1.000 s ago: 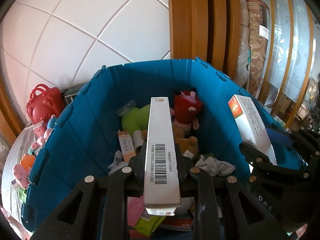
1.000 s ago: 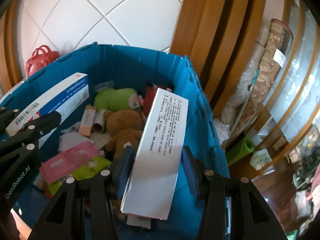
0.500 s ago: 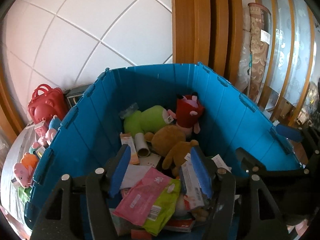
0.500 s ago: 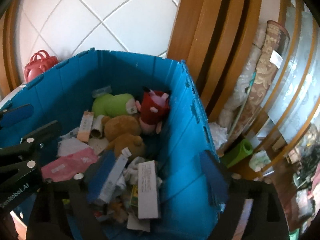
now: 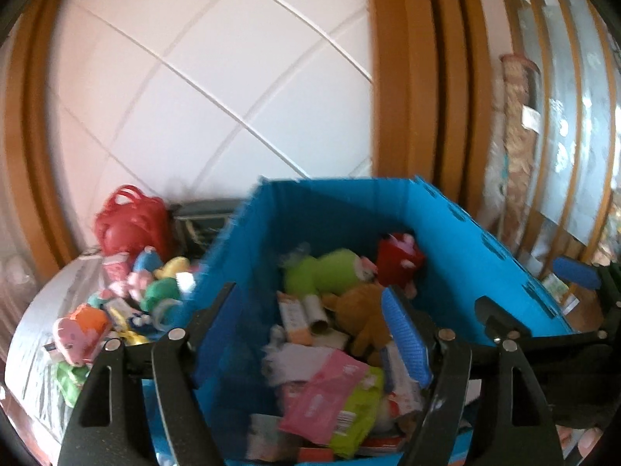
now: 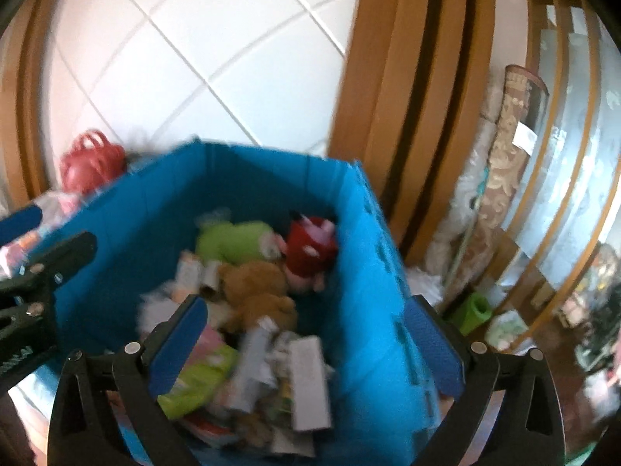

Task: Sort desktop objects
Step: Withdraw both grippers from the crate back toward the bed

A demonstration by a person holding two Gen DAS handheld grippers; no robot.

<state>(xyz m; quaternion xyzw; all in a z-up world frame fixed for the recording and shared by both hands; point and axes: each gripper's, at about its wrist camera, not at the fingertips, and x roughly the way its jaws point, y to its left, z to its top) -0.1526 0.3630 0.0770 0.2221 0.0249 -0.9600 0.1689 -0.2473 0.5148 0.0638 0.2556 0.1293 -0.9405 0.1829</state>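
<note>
Blue bin (image 5: 349,209): near wall and floor cut off by the lower edge in the left wrist view; its outlines smeared by motion blur in both views; print on the cartons inside the bin unreadable; white box (image 6: 310,380) at the bin's near right, blurred, its lower end hidden among loose papers; brown plush (image 6: 256,287) mid-bin, partly hidden behind the white box and packets; red plush (image 6: 310,244) against the bin's far right wall, features indistinct; small toys (image 5: 128,303) left of the bin, blurred into colour patches, kinds unclear; red bag (image 5: 130,221) beyond the bin's far left corner, base hidden by the toys.
</note>
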